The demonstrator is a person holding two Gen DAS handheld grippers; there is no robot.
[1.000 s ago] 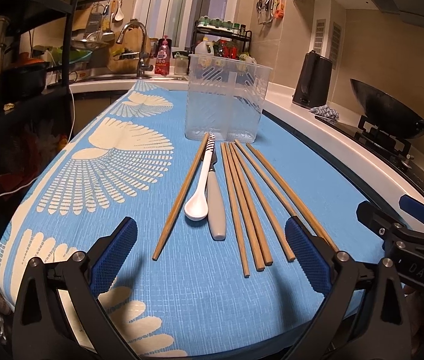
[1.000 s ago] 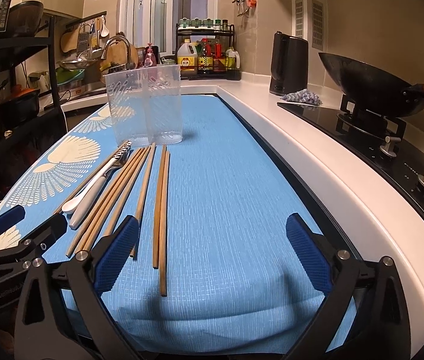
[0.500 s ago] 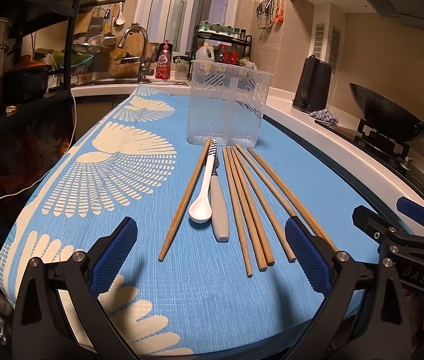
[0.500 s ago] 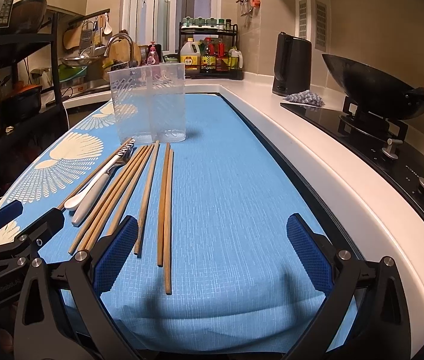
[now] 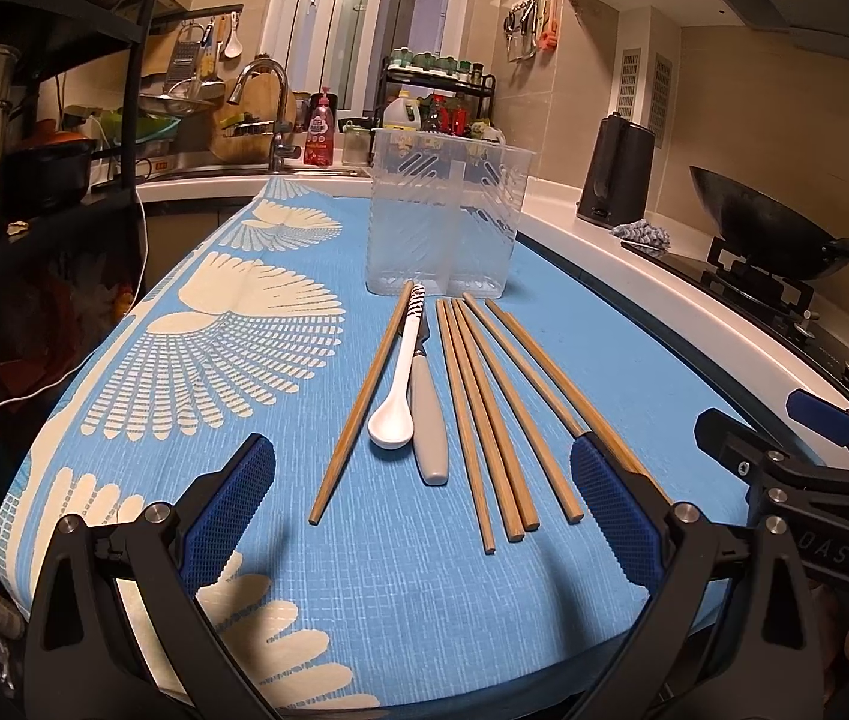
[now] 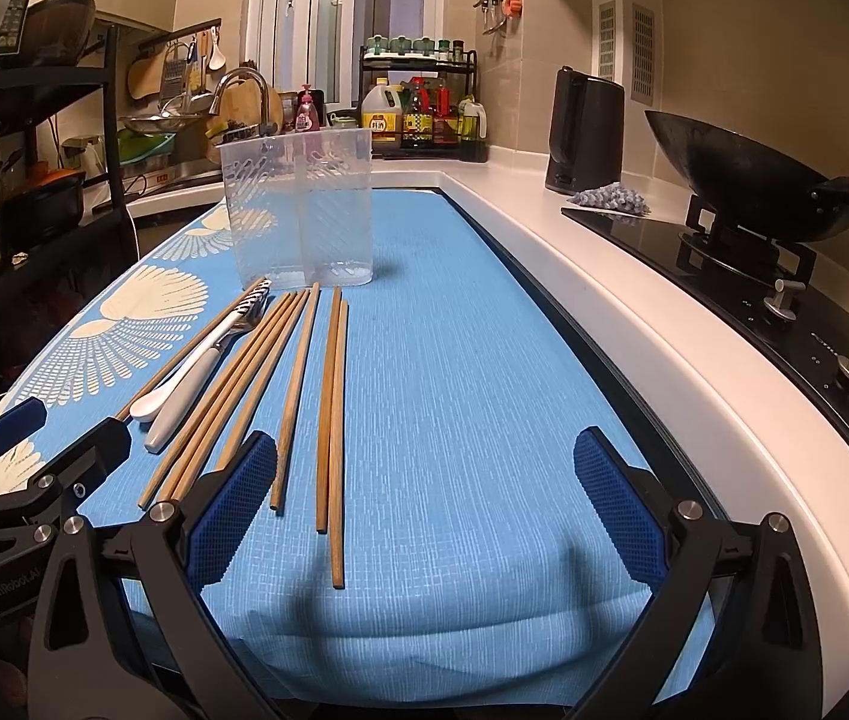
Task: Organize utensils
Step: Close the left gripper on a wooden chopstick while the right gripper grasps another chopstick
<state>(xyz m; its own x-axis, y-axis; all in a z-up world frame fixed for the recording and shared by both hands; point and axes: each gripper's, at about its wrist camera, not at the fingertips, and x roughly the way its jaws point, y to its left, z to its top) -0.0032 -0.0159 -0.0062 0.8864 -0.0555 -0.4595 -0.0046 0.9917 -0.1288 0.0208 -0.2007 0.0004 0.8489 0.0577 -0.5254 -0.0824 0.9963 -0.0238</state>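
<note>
Several wooden chopsticks (image 5: 487,414) (image 6: 328,396) lie in a row on the blue cloth (image 5: 424,600), with a white spoon (image 5: 397,396) (image 6: 178,381) and a grey-handled utensil (image 5: 427,420) among them. A clear two-compartment holder (image 5: 442,216) (image 6: 301,210) stands upright just beyond them. My left gripper (image 5: 424,504) is open and empty, low over the near ends of the utensils. My right gripper (image 6: 424,498) is open and empty, to the right, its left finger (image 6: 232,504) over the chopstick ends. Each gripper shows in the other's view, the right (image 5: 808,468) and the left (image 6: 34,480).
A white counter edge (image 6: 634,324) runs along the right, with a hob and black wok (image 6: 742,180) beyond. A black kettle (image 6: 583,132) and a bottle rack (image 6: 424,108) stand at the back. A sink and tap (image 5: 268,114) and a dark shelf (image 5: 16,138) are at the left.
Both grippers have drawn back and risen a little, so the utensils sit farther ahead in both views. Nothing on the cloth has moved.
</note>
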